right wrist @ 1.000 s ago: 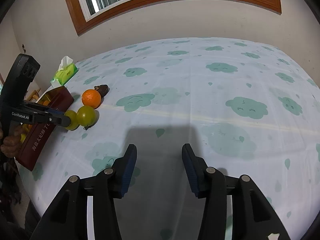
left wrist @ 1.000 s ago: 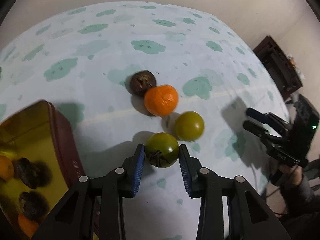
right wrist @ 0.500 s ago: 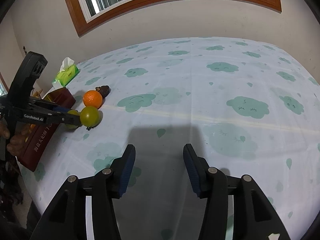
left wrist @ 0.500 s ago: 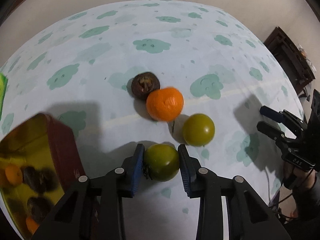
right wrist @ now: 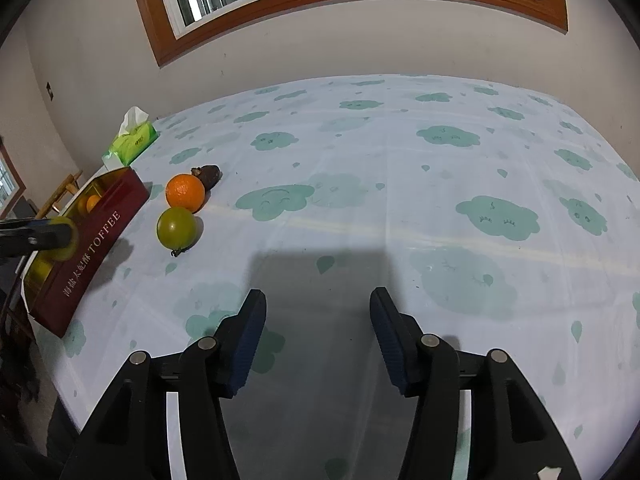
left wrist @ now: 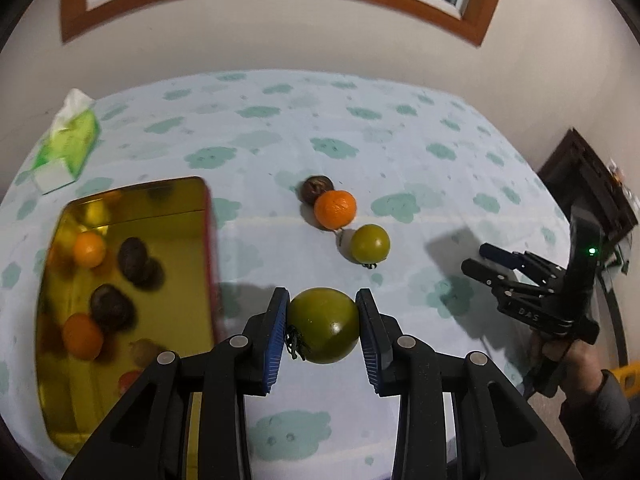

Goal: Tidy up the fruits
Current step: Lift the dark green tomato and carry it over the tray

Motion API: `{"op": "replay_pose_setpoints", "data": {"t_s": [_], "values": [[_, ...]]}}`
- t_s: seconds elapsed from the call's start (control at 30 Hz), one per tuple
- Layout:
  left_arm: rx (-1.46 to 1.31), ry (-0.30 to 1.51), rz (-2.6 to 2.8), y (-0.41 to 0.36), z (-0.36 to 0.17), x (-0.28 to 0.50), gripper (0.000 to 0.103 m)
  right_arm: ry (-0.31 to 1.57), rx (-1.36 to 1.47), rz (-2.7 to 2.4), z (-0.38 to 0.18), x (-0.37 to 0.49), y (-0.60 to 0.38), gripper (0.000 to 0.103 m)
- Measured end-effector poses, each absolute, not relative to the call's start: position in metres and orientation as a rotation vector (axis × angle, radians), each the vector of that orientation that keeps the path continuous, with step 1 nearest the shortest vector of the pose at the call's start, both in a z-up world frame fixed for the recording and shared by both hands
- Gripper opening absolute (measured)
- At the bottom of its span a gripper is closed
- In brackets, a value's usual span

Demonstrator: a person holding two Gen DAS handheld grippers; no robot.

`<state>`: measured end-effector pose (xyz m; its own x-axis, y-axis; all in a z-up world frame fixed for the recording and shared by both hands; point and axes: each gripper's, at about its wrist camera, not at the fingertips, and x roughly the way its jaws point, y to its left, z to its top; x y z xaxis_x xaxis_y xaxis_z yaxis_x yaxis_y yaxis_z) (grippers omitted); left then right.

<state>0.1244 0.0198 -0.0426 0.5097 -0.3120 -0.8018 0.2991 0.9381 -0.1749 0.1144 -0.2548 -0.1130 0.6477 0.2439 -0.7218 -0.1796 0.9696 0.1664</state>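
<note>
Green tomato gripped in my left gripper, lifted clear of the cloth beside the tin.

I hold the left gripper (left wrist: 322, 326) closed on the green tomato (left wrist: 323, 325), one blue pad on each flank and its stem toward the left pad, so I judge the round fruit won't roll out on the way to the gold-lined tin (left wrist: 208, 216) at its left, where oranges and dark fruits already lie. Three fruits wait on the tablecloth (left wrist: 360, 128) in a short row: a dark fruit (left wrist: 316, 189) touching an orange (left wrist: 335, 209), and a second green tomato (left wrist: 370, 243) just beside them. My right gripper (right wrist: 318, 336) has just been opening; it now stands partly open with nothing between its pads, parked over bare cloth well apart from the fruit, presumably to keep out of the left's path.
</note>
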Motion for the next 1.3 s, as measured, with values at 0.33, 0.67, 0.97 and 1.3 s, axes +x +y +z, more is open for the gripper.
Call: {"op": "replay_pose_setpoints", "data": {"t_s": [0.33,0.67,0.97,1.3], "values": [[0.011,0.895,-0.251,0.056,-0.036,0.100,0.035,0.843,0.011,0.231,-0.113,0.115,-0.245,0.058],[0.047,0.857,-0.160,0.082,-0.040,0.090,0.035,0.858,-0.097,0.204,-0.115,0.115,-0.230,0.063],[0.059,0.848,-0.125,0.092,-0.045,0.089,0.035,0.864,-0.097,0.183,-0.115,0.117,-0.231,0.071],[0.062,0.837,-0.098,0.101,-0.050,0.088,0.035,0.868,-0.097,0.172,-0.116,0.118,-0.233,0.074]]}}
